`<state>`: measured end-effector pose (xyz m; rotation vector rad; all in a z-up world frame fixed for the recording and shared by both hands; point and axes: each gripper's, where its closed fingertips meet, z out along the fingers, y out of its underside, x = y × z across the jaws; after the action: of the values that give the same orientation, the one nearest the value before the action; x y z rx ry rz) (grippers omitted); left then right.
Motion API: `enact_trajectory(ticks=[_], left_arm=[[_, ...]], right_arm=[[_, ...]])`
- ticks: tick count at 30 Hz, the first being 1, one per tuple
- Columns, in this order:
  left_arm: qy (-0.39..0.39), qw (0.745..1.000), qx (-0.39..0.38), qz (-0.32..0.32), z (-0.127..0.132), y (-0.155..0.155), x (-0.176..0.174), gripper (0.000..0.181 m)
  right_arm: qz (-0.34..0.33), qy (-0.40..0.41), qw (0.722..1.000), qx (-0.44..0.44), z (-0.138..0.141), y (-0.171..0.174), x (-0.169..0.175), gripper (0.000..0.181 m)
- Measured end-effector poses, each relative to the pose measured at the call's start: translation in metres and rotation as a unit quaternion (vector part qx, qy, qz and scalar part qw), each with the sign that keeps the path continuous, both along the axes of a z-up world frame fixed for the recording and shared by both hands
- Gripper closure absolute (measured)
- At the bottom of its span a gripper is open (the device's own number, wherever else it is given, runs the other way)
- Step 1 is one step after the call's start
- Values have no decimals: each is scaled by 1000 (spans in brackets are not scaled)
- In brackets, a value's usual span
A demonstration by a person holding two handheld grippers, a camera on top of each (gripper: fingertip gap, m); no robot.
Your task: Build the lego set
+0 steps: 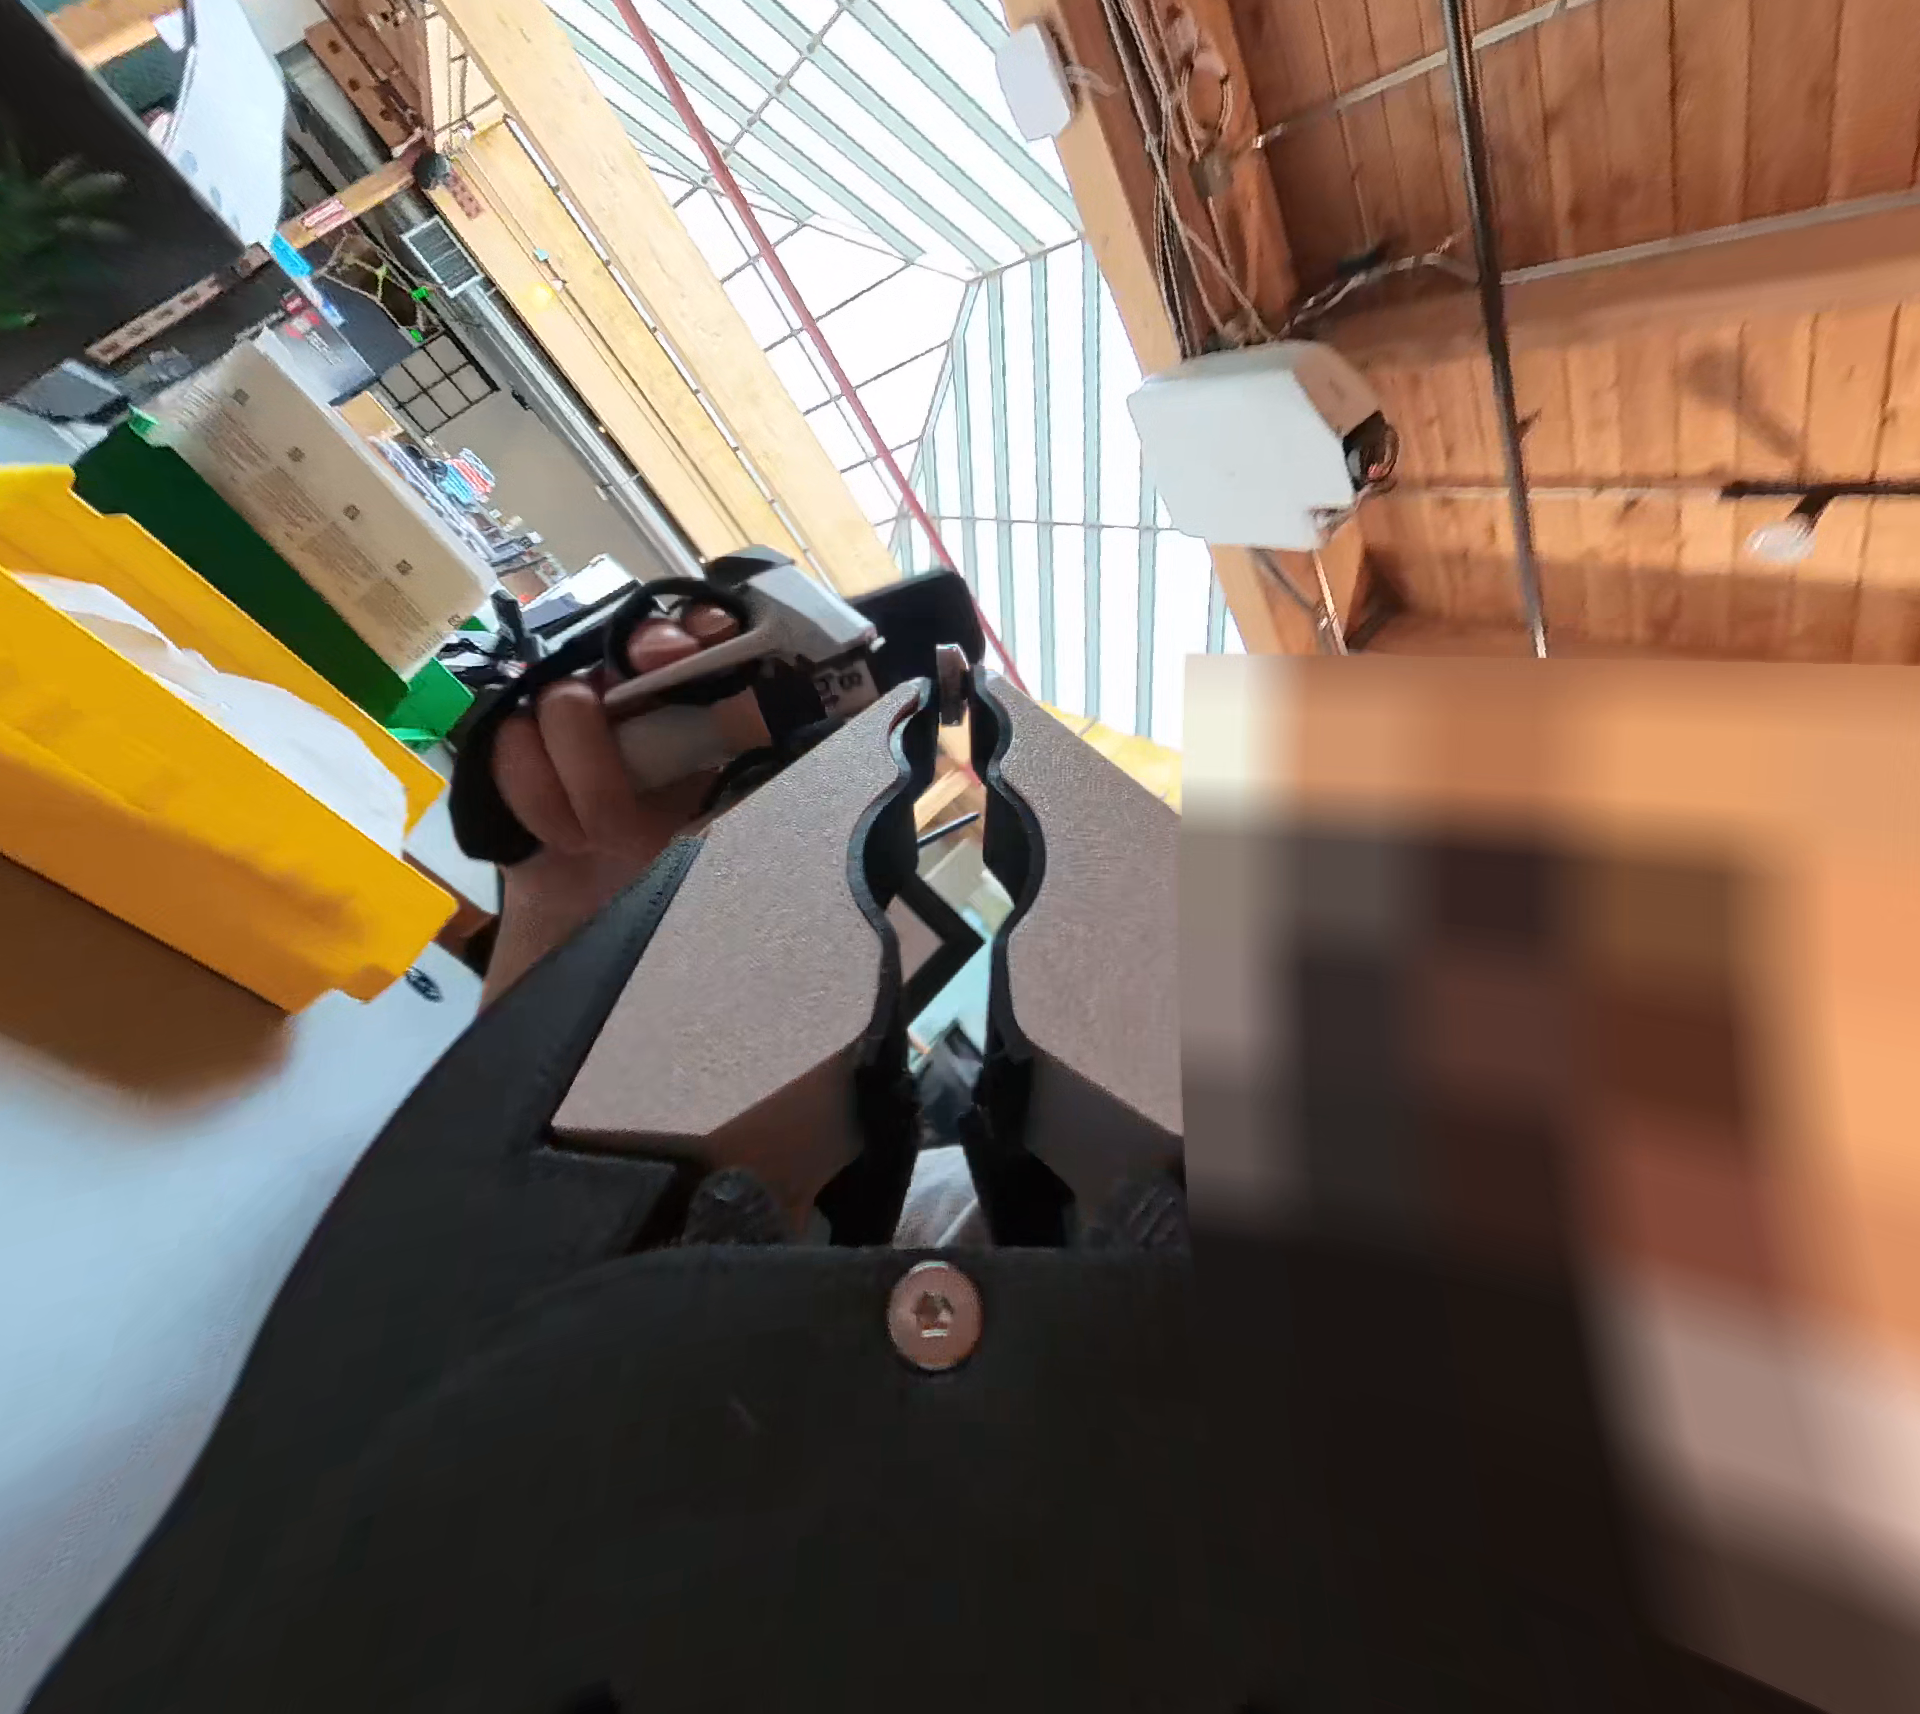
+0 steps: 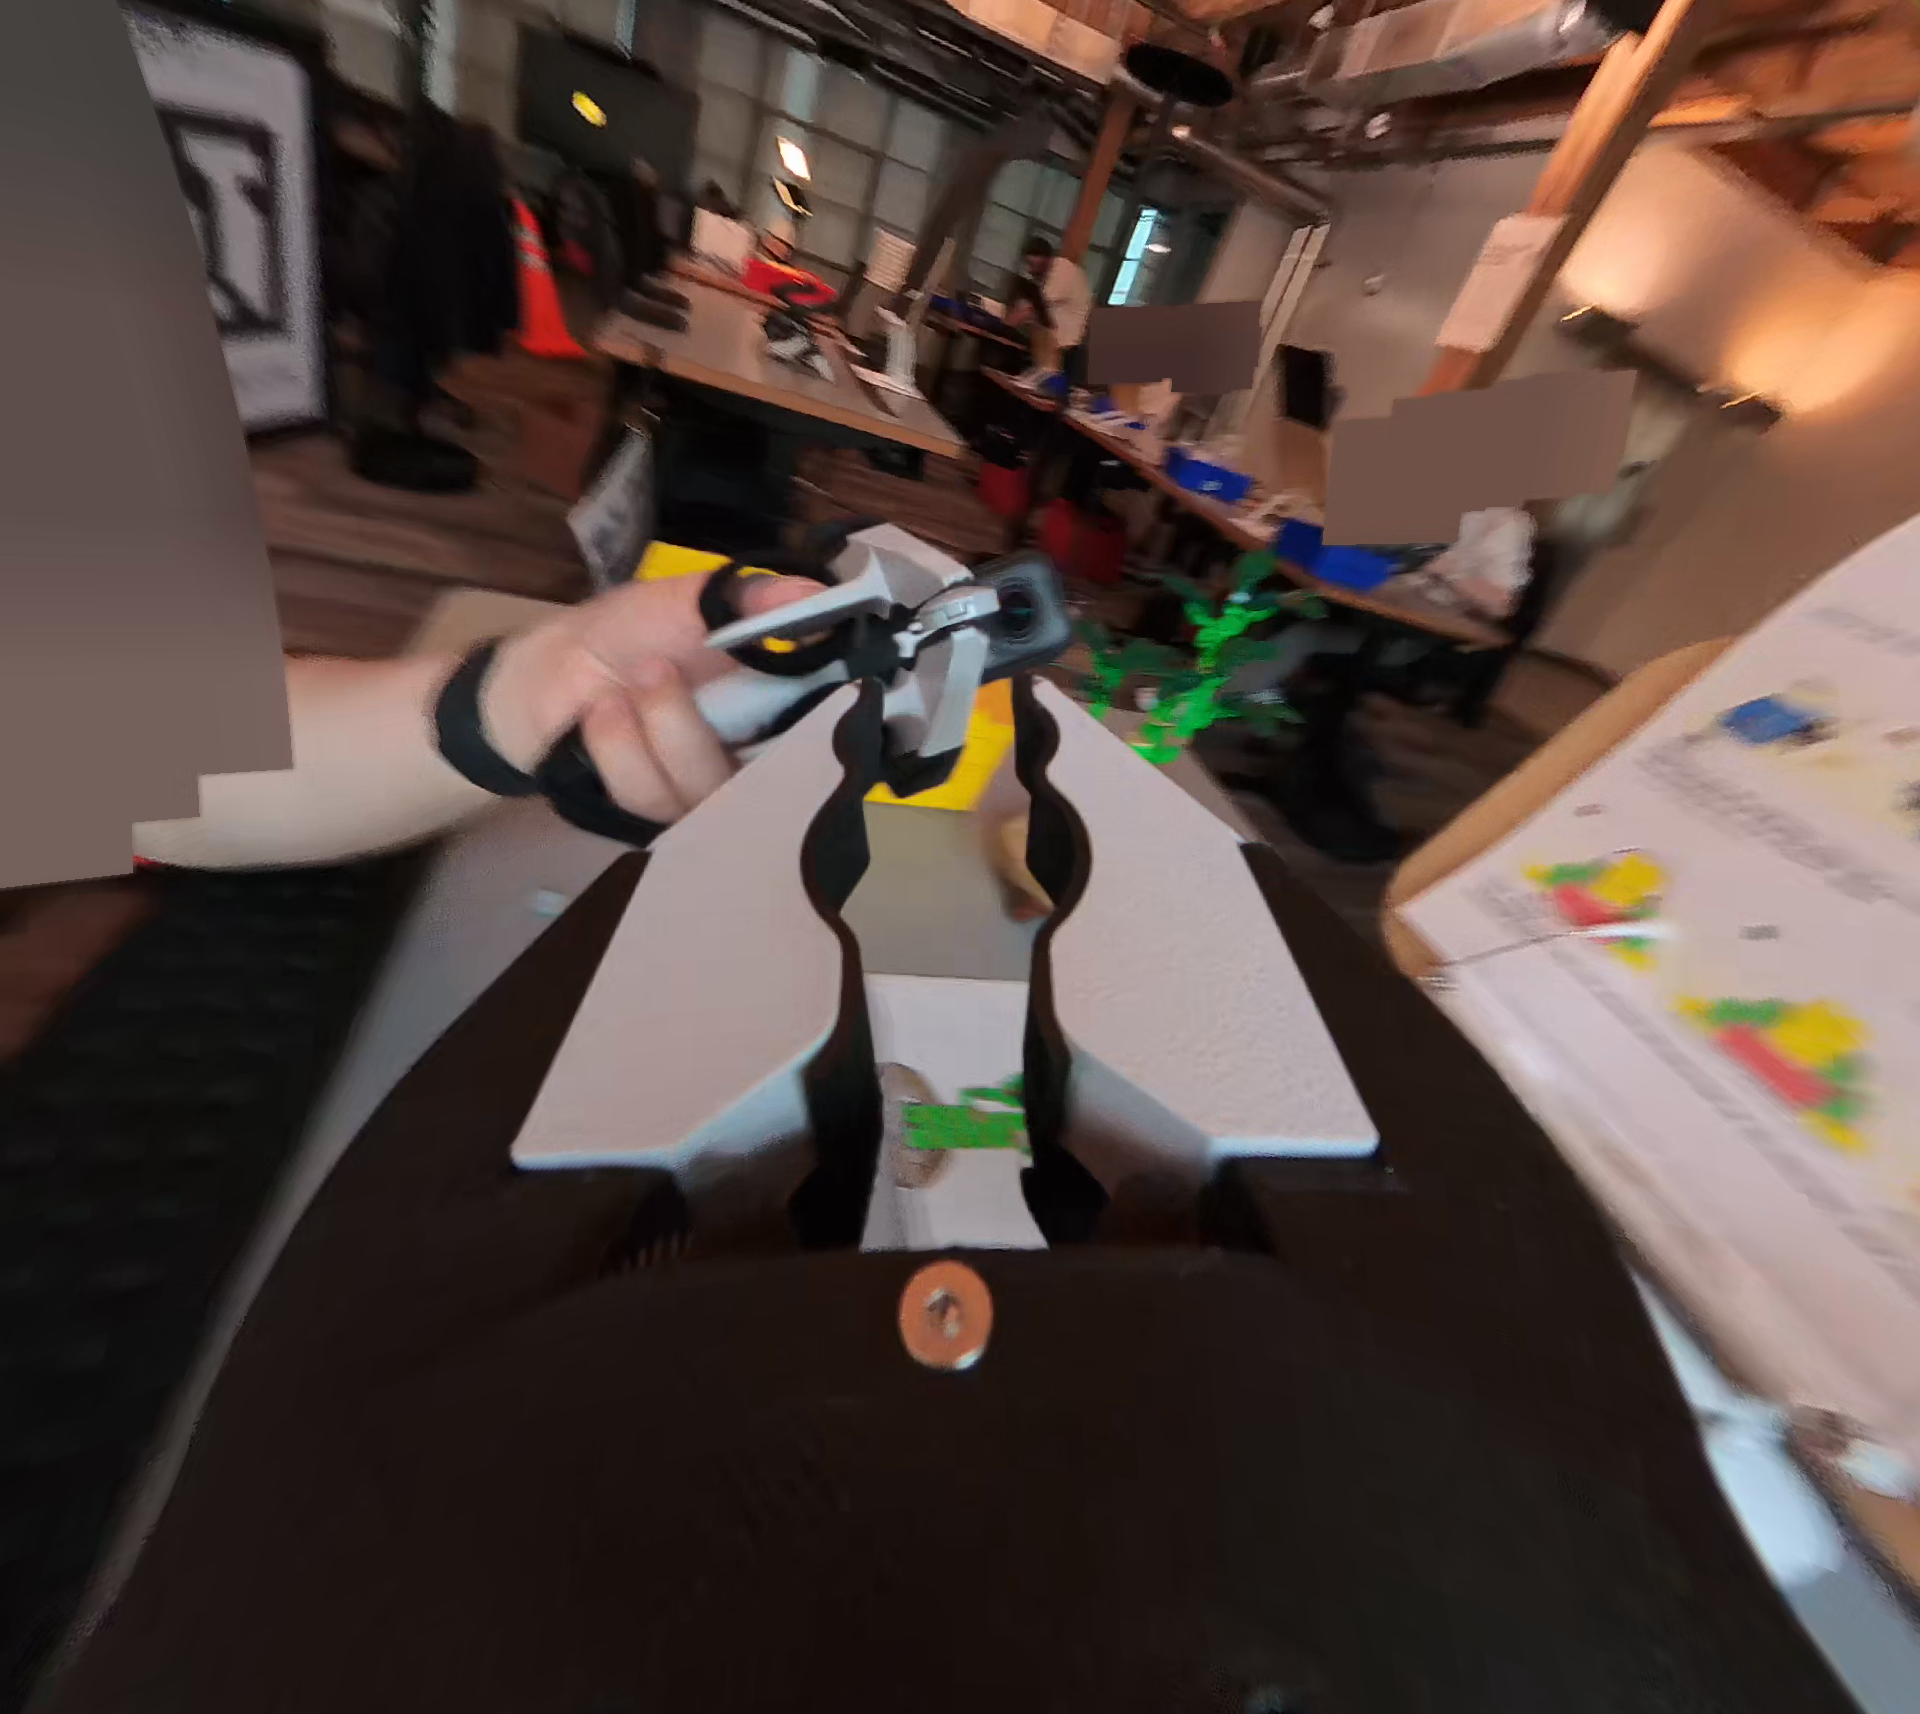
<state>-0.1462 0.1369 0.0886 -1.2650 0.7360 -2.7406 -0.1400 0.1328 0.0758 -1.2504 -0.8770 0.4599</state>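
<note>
My left gripper [image 1: 952, 685] points up towards the ceiling, its jaws almost closed on a small pale piece [image 1: 948, 675] at the tips. My right gripper [image 2: 943, 714] is open, and its tips meet the front of the left gripper [image 2: 935, 677], which a hand [image 2: 623, 708] holds. In the left wrist view, the right gripper [image 1: 769, 646] shows held by a hand just left of my tips. A green Lego plant build [image 2: 1195, 667] stands farther off on the table. Loose green pieces [image 2: 966, 1124] lie on the white table under the right gripper.
An open instruction booklet [image 2: 1662, 989] stands at the right. Yellow bins [image 1: 208, 781] and a green bin [image 1: 239, 563] sit at the left. Behind are long work tables [image 2: 790, 397] with people. Both views are blurred by motion.
</note>
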Motion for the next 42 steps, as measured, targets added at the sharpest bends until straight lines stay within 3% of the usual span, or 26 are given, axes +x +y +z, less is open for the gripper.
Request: enact_trajectory(ticks=[1, 6, 13, 17, 20, 29, 42], left_arm=[[6, 1000, -20, -5, -1, 2, 1, 178], [19, 994, -107, -35, -7, 10, 4, 178], [26, 983, -167, -76, -13, 8, 9, 178], [39, 982, -169, -69, -21, 11, 14, 178], [55, 983, -165, -54, -31, 15, 20, 178], [101, 981, -164, -9, -60, 29, 34, 179], [116, 976, -184, 5, -72, 44, 35, 179]], right_arm=[[-23, -21, 999, 30, 2, 0, 2, 157], [-113, -113, 981, 115, 6, 0, 10, 158], [-134, -160, 970, 127, -5, 6, 4, 152], [-203, -225, 930, 207, -6, 14, 15, 153], [-217, -290, 899, 246, -17, 15, 12, 162], [-257, -443, 825, 240, -50, 33, 19, 171], [-266, -476, 809, 218, -65, 44, 31, 163]])
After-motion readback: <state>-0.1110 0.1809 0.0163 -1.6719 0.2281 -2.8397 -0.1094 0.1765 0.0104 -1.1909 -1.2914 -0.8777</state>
